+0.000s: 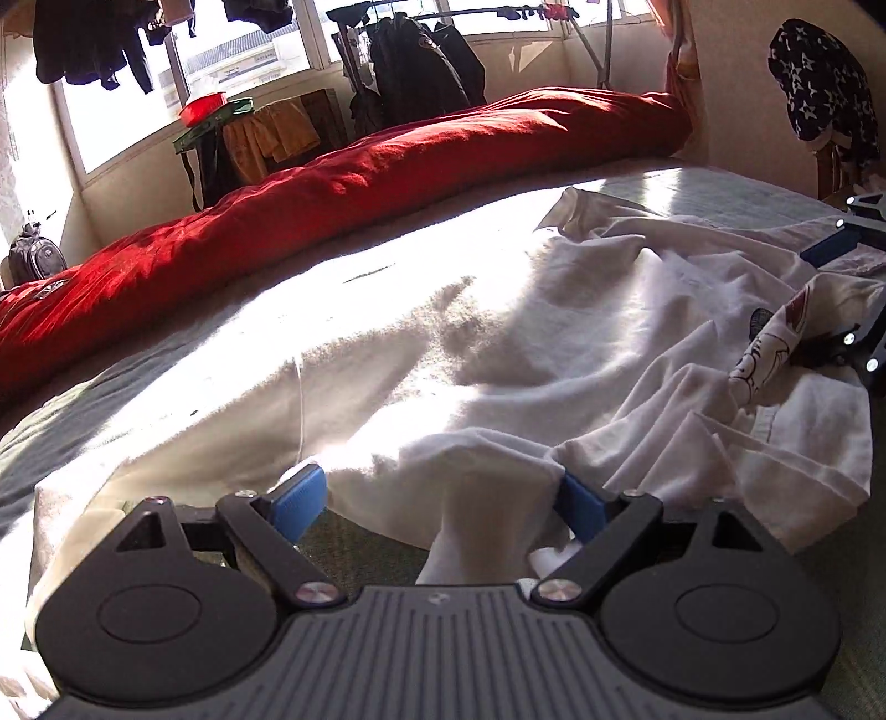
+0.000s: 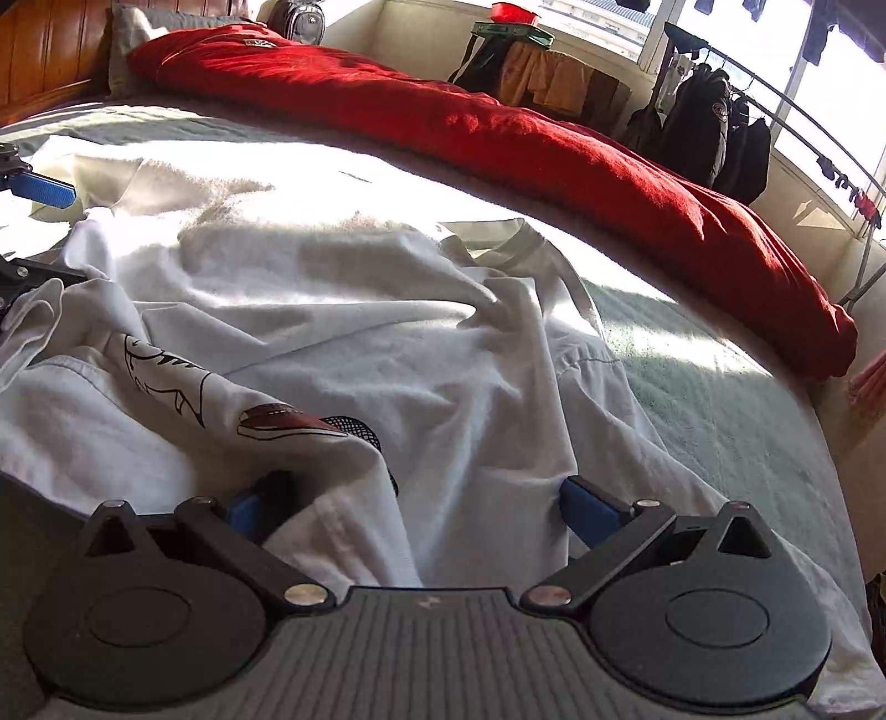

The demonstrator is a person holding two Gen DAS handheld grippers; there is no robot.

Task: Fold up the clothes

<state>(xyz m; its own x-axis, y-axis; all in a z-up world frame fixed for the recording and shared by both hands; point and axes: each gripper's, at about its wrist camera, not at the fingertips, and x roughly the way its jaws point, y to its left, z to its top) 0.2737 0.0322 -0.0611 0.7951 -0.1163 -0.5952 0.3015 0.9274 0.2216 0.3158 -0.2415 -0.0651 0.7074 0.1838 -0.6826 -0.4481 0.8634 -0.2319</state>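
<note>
Left gripper [image 1: 440, 501] jaws wide over the white shirt's [image 1: 498, 343] near hem on the bed [image 1: 111, 387], red duvet [image 1: 332, 183] behind.

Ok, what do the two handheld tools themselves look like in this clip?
Both match: the left tool and right tool each have a grey ribbed body, two round black discs, black linkage bars with silver pivot screws, and blue ribbed finger pads. No cables, sleeves or hands show in either view.

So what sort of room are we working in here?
Most likely a bedroom at home: the white shirt lies on a bed with a red duvet along its far side, and a clothes rack stands by the windows.
</note>
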